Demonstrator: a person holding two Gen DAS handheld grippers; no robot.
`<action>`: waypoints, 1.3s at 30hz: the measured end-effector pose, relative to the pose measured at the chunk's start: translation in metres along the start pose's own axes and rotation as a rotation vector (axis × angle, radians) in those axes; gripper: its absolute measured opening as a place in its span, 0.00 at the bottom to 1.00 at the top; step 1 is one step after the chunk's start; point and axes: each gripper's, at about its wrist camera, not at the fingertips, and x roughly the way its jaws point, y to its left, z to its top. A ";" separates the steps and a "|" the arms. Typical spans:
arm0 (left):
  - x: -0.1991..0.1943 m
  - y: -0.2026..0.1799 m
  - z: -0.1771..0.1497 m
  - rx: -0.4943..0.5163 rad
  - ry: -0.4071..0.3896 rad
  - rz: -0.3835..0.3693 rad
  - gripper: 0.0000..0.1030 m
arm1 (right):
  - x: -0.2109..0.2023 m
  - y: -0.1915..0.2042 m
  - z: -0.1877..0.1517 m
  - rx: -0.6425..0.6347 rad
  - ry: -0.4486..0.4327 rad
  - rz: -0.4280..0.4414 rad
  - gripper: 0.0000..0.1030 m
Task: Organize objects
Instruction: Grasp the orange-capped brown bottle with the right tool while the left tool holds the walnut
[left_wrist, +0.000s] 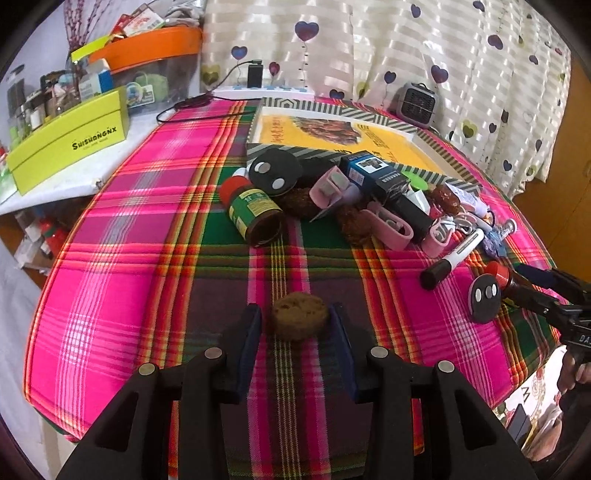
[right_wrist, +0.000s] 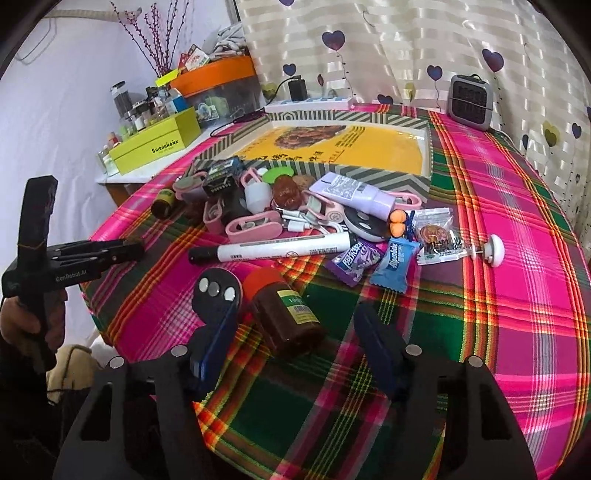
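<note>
The left gripper (left_wrist: 295, 325) is angling down at the plaid tabletop (left_wrist: 129, 229), its fingers (left_wrist: 251, 332) standing wide on either side of a round brown cookie (left_wrist: 300, 314) at lower centre — not visibly pressing it. The right gripper (right_wrist: 295, 332) is tilting down likewise, fingers wide around a brown red-capped bottle (right_wrist: 286, 308) lying at centre frame — one pad beside a black disc (right_wrist: 216, 291).

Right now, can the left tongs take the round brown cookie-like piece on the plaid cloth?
Probably yes. The round brown cookie-like piece lies alone between the open left tongs, whose pads do not seem to touch it, and nothing stands in the way.
</note>
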 end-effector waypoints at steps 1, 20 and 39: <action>0.000 -0.001 0.000 0.002 -0.002 0.000 0.35 | 0.001 0.000 0.000 -0.004 0.003 0.001 1.00; 0.003 -0.008 0.002 0.031 -0.025 -0.031 0.28 | 0.009 -0.002 0.000 -0.021 0.019 0.012 0.39; -0.001 -0.020 0.007 0.060 -0.049 -0.060 0.28 | 0.006 -0.005 0.000 -0.009 0.007 0.017 0.30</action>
